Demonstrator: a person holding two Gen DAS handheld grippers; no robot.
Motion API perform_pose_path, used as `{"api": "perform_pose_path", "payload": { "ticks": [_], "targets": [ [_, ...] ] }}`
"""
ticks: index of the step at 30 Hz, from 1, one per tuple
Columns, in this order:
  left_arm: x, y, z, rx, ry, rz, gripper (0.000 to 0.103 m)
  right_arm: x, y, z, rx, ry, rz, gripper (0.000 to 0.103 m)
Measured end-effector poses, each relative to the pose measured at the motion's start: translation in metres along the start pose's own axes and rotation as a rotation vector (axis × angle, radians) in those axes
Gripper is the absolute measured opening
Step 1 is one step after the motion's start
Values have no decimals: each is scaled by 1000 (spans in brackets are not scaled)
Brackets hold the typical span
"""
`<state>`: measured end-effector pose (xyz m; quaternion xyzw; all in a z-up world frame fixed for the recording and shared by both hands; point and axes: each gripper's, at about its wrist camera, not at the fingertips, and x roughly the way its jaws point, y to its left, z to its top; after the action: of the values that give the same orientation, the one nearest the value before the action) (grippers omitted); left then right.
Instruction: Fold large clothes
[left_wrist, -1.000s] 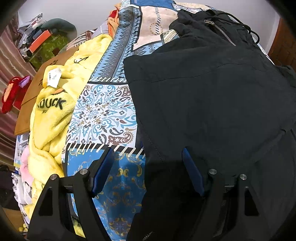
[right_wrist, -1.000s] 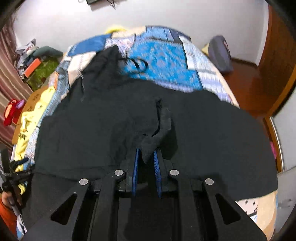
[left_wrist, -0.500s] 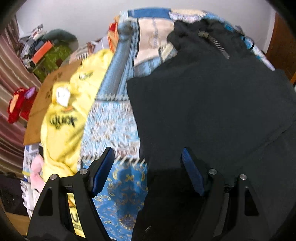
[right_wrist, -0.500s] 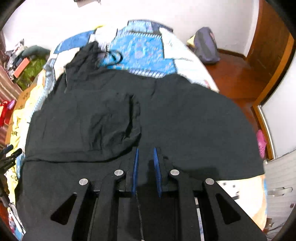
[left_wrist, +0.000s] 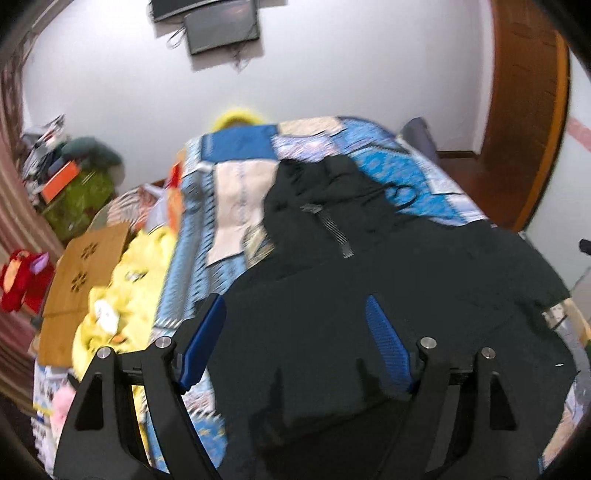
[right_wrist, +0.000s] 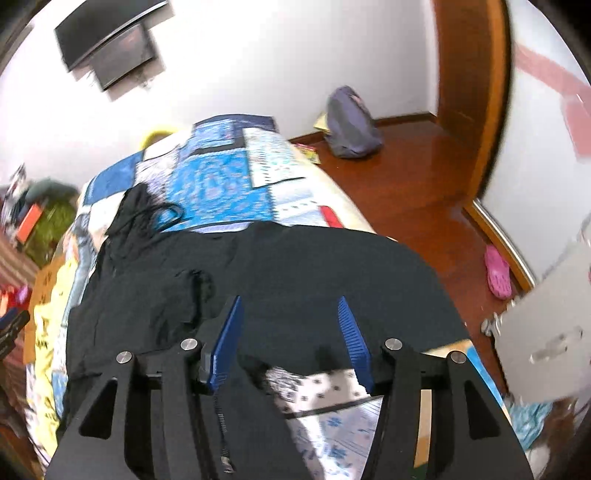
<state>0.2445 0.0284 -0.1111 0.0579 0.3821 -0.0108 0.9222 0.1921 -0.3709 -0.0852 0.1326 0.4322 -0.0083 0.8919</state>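
Note:
A large black zip hoodie (left_wrist: 369, 280) lies spread on the blue patterned bedspread (left_wrist: 236, 147), hood and drawstring toward the far wall. It also shows in the right wrist view (right_wrist: 295, 266), with a folded-in sleeve lying on its left part. My left gripper (left_wrist: 295, 321) is open and empty, raised above the hoodie's near left part. My right gripper (right_wrist: 290, 321) is open and empty, above the hoodie's near right edge.
A yellow fleece garment (left_wrist: 122, 295) and a wooden board (left_wrist: 81, 273) lie at the bed's left. Clutter (left_wrist: 70, 184) is piled by the left wall. A grey bag (right_wrist: 351, 125) and a pink shoe (right_wrist: 498, 273) lie on the wooden floor at the right.
My right gripper has opened and let go of the black sleeve, which now lies on the hoodie. Both grippers have lifted and tilted up, so the far wall shows.

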Motion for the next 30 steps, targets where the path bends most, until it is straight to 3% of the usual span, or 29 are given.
{"api": "perform_pose_path", "payload": {
  "ticks": [6, 11, 19, 30],
  "targets": [
    [10, -42, 11, 50, -9, -70, 78, 17, -53, -16, 170, 77, -9, 50],
    [28, -69, 9, 64, 29, -123, 78, 42, -94, -33, 337, 164, 11, 50],
    [54, -81, 0, 50, 95, -148, 78, 80, -141, -49, 604, 231, 85, 50],
    [77, -73, -12, 2, 160, -146, 78, 108, -140, -27, 580, 184, -40, 54]
  ]
}}
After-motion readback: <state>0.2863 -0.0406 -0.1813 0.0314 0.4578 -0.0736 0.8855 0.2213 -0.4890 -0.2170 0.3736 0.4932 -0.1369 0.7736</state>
